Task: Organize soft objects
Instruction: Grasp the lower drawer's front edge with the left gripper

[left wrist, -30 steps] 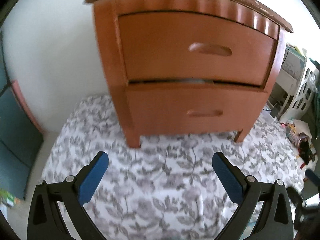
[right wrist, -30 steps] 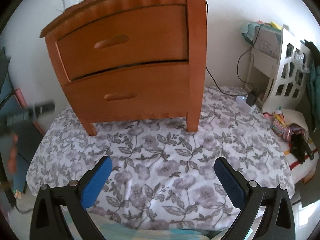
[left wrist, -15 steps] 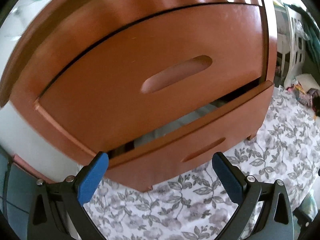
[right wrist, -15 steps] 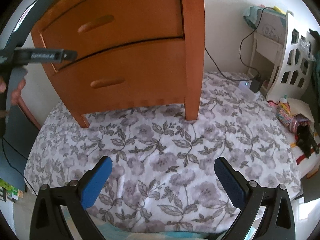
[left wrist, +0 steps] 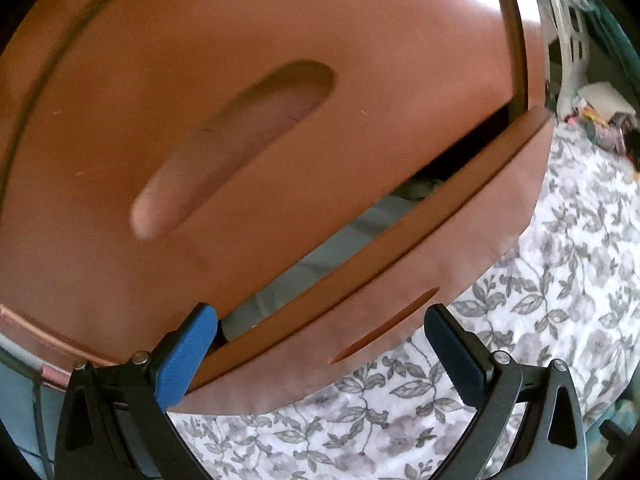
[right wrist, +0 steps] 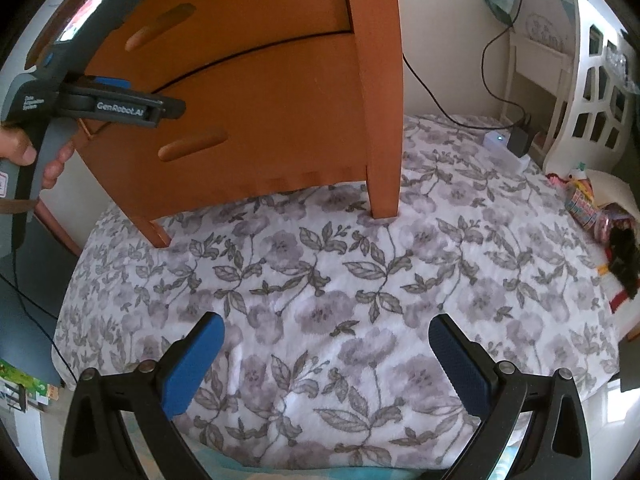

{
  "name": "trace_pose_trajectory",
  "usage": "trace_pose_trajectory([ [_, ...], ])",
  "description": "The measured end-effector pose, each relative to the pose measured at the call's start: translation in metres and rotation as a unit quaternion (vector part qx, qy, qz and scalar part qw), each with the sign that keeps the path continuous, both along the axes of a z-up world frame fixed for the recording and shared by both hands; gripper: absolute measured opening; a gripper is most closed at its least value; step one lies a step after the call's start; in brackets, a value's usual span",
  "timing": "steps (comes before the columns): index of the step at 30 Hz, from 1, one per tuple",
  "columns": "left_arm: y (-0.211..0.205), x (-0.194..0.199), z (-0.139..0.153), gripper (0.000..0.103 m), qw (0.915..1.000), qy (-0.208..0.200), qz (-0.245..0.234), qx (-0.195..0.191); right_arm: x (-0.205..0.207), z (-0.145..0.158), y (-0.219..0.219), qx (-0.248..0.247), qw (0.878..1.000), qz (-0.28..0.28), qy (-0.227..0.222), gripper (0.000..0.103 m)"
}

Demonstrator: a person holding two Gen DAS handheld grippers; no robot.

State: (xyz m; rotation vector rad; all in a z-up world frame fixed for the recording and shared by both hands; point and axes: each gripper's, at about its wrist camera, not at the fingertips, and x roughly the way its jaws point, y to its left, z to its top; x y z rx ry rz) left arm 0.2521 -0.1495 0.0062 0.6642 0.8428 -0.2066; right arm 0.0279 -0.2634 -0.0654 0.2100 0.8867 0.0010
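Here grey cloth (left wrist: 320, 252) probably lies beyond fingers (left wrist: 184, 356).

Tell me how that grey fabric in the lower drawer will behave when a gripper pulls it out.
The grey fabric looks soft and creased, so probably floppy and light. It shows only through the narrow gap above the lower drawer, so it may snag until the drawer opens further.

In the right wrist view, the left claw (right wrist: 176, 109) carries the only clear lettering: "GenRobot.AI" in pale letters on the dark bar along its side. On the grey body behind that bar sits a smaller 3-line mark; its first word looks like "Data", the rest too small to read. The left wrist view shows no readable text.
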Motion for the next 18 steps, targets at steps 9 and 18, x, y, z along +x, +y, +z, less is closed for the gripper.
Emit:
trace_pose_trajectory([
  [9,-0.004,0.016,-0.014,0.103,0.9992,0.040,-0.007,0.008,0.004,-0.007,-0.003,0.012,1.000,0.000,0.006,0.103],
  [18,-0.006,0.014,-0.037,0.103,0.9979,0.052,-0.021,0.034,0.006,-0.011,-0.003,0.017,1.000,-0.004,0.013,0.103],
])
